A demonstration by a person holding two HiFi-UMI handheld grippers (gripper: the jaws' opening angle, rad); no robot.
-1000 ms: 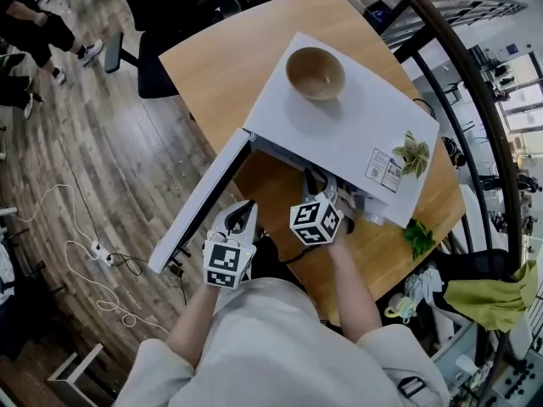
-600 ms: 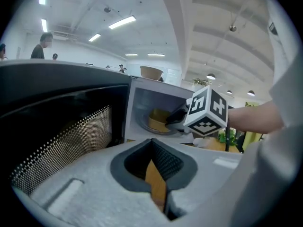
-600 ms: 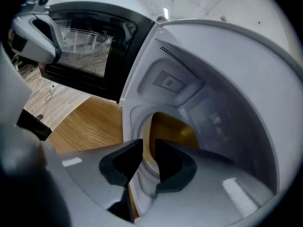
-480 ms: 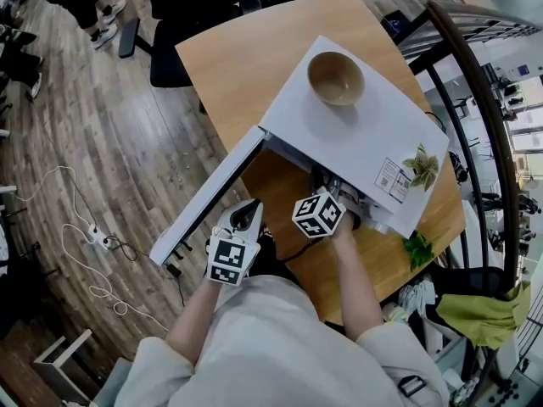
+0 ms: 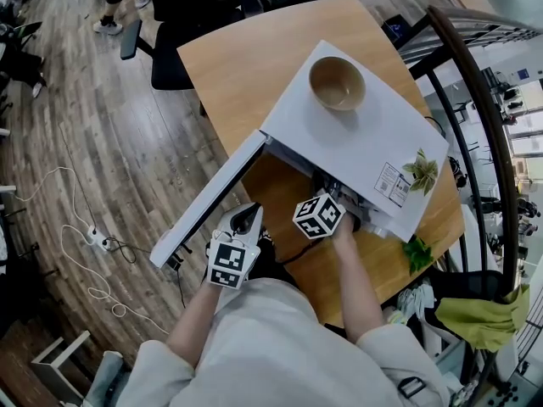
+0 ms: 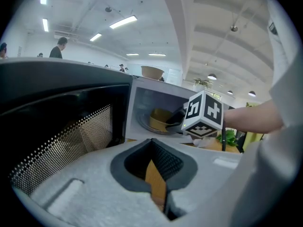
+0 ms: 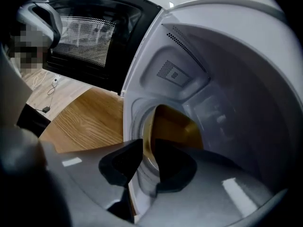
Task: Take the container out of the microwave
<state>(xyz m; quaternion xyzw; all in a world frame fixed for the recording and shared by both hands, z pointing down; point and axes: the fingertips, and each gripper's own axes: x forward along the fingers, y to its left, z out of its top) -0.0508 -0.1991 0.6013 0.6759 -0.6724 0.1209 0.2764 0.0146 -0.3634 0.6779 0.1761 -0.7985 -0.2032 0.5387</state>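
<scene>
The white microwave [image 5: 365, 142] stands on a wooden table [image 5: 246, 58] with its door [image 5: 212, 202] swung open to the left. Inside, a yellow container [image 7: 177, 126] sits on the turntable, also visible in the left gripper view [image 6: 160, 119]. My right gripper [image 7: 149, 149] reaches into the cavity [image 5: 327, 186]. Its jaws straddle the container's near wall, one pad inside and one outside, pressed to it. My left gripper [image 5: 246, 220] hangs shut and empty in front of the door's inner face [image 6: 151, 143].
A tan bowl [image 5: 337, 83] rests on top of the microwave, with a leafy sprig [image 5: 422, 170] near its right corner. Green leaves [image 5: 417, 254] lie on the table's right edge. A dark railing [image 5: 475, 100] curves on the right. Cables [image 5: 93, 240] trail on the floor.
The head view has shifted a little. My right gripper stays inside the cavity at the container. The left gripper holds its place by the door.
</scene>
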